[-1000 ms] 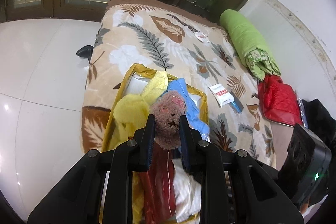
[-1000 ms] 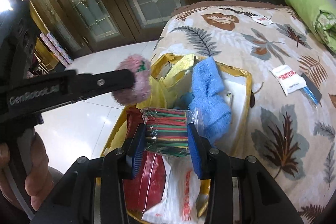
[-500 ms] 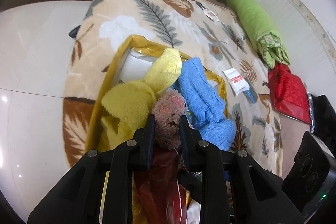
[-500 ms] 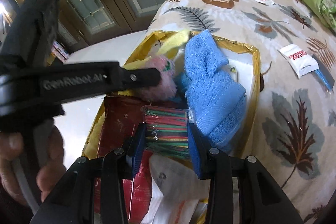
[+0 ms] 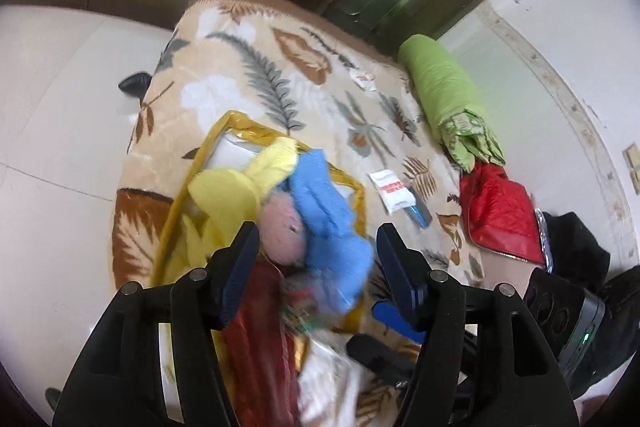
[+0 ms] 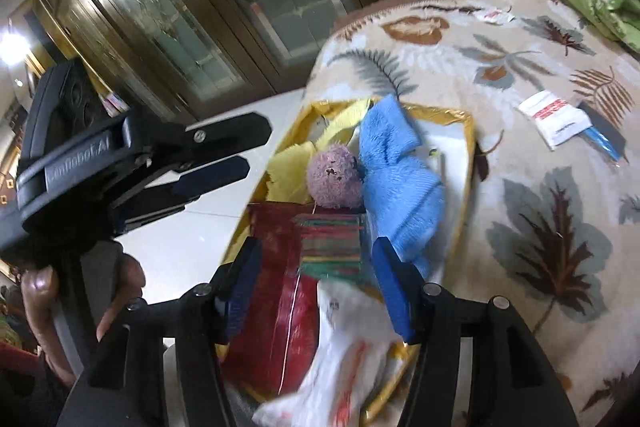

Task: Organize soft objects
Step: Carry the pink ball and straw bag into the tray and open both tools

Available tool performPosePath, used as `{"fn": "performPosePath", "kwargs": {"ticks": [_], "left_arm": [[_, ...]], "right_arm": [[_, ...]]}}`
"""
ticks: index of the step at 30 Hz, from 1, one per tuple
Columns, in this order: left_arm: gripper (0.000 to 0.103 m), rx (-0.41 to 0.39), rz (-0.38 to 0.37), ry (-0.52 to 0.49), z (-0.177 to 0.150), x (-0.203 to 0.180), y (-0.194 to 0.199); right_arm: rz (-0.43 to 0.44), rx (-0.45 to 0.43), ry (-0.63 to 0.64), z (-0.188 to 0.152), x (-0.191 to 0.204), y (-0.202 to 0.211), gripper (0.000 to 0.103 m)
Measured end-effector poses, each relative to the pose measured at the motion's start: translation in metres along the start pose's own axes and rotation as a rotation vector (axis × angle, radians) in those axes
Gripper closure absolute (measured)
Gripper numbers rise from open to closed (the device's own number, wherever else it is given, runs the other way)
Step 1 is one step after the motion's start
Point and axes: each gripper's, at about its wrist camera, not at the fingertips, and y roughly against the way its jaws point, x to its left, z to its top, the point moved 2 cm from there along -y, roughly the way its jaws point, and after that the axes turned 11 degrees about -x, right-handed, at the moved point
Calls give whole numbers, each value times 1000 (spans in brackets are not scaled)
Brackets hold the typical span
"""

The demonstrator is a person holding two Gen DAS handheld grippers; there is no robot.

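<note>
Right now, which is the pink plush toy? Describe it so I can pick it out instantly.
Find the leaf-print blanket, then the gold-rimmed bag lying open on its near edge. Inside it, the pink plush toy sits between the yellow cloth and the blue towel, just above the striped packet. It is the only round, fuzzy pink thing there, with small dark face marks.

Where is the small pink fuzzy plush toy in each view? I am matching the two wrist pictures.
Left wrist: small pink fuzzy plush toy lies just above the left finger, inside the gold-rimmed storage bag.
Right wrist: toy sits centre, above the striped packet.
Shared landmark: blue terry towel right of it.
</note>
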Motion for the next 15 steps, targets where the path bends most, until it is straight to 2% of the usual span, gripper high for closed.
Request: {"fn": "performPosePath", "kwargs": {"ticks": [5, 12, 15], "left_arm": [[42, 1, 3, -46, -30, -38, 12], [42, 67, 10, -79, -71, -87, -6], [42, 83, 9, -88, -82, -105, -13]], "right_arm": [[-28, -29, -39, -8, -29, 40, 43], [-110, -41, -141, -23, -96, 81, 43], [-118, -44, -165, -24, -117, 96, 43]]}}
